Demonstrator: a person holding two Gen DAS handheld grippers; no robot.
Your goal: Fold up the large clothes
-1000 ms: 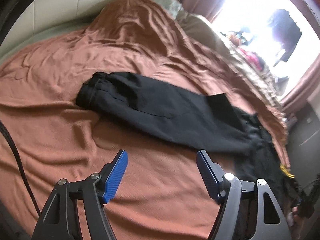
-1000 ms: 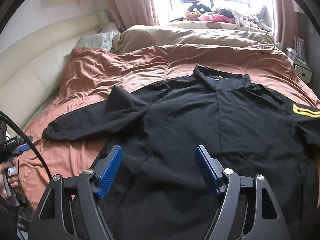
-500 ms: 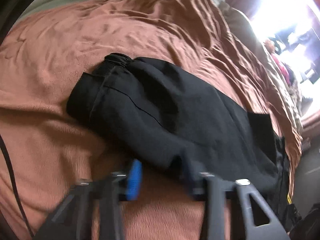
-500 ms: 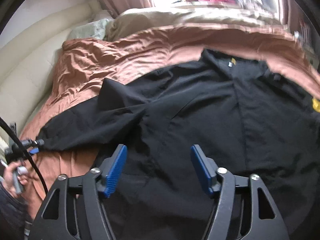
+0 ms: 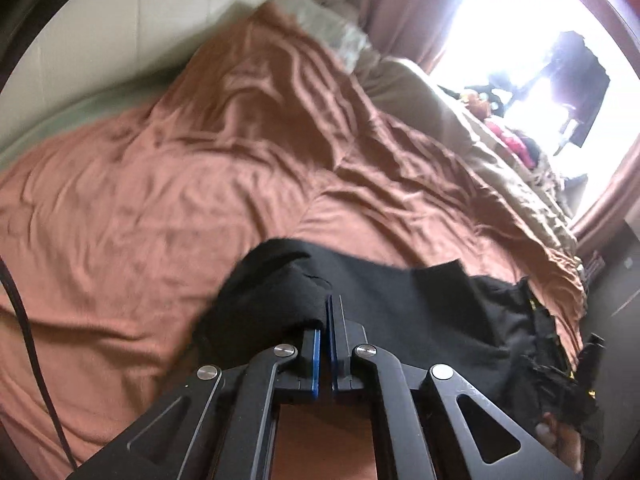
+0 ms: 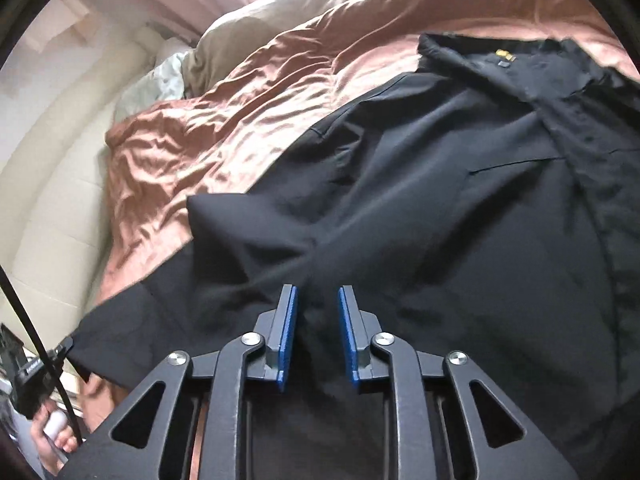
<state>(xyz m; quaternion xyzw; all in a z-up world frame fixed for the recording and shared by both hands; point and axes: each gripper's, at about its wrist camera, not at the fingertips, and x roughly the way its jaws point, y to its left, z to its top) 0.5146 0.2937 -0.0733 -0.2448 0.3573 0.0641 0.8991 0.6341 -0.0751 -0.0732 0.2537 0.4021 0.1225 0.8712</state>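
Observation:
A large black shirt (image 6: 460, 208) lies spread on a bed with a rust-brown cover (image 6: 224, 132); its collar with a yellow tag is at the far right. My left gripper (image 5: 329, 304) is shut on the end of the shirt's sleeve (image 5: 276, 296) and holds it lifted off the cover. My right gripper (image 6: 317, 296) sits low over the shirt near the armpit. Its blue pads (image 6: 289, 320) stand a narrow gap apart with a ridge of black cloth between them; I cannot tell if they pinch it.
A cream padded headboard (image 6: 52, 152) runs along the left. Pillows and a beige duvet (image 5: 460, 128) lie at the far end under a bright window with pink curtains. A cable (image 5: 24, 320) hangs at the left edge. The person's hand (image 6: 52, 428) holds the other handle.
My left gripper went down to the sleeve, shut on its end and lifted it toward the body. My right gripper dropped onto the shirt and its jaws narrowed from wide open.

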